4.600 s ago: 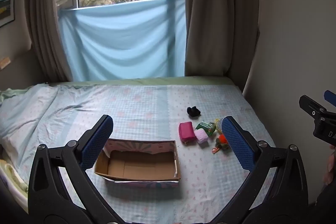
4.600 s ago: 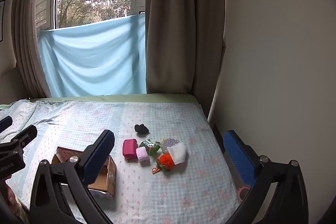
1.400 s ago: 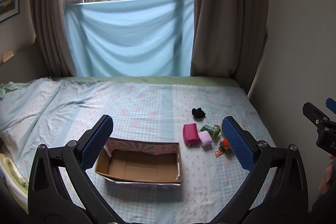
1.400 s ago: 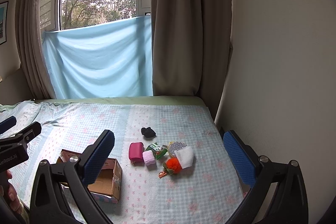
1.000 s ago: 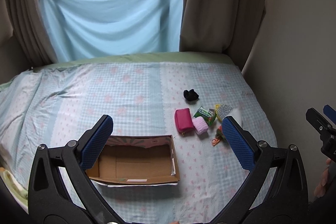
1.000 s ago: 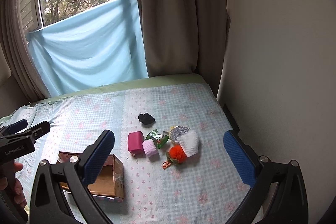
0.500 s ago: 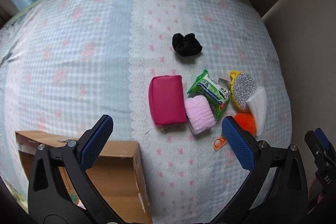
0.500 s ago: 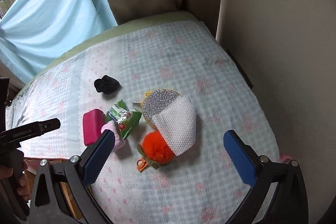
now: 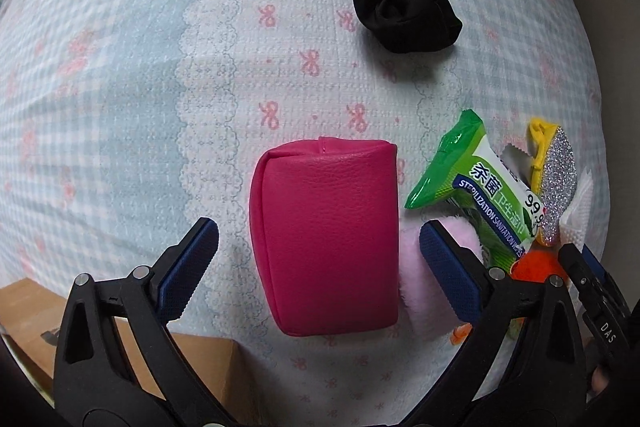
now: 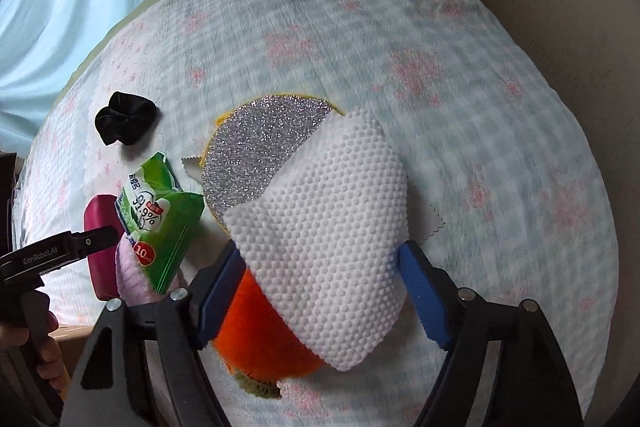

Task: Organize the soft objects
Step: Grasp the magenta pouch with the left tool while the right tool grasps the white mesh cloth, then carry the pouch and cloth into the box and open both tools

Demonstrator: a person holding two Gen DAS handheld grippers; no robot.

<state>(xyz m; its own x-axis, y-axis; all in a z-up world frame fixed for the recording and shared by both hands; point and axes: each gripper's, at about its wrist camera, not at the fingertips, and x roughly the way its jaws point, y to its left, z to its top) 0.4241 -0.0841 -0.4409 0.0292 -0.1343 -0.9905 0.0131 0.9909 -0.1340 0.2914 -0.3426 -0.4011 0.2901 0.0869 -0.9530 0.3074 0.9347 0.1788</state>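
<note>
the left hand-held gripper is spread around the pink pouch on the bed; the right hand-held gripper has its pads against the white sponge.

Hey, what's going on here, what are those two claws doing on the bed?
A person is sorting soft things on the bed. The left claw sits open astride the pink pouch, its fingers clear of the pouch's sides. The right claw has its fingers at both edges of the white textured cloth; whether it grips is unclear. The black scrunchie and wipes pack lie untouched, and the cardboard box waits nearby.
</note>
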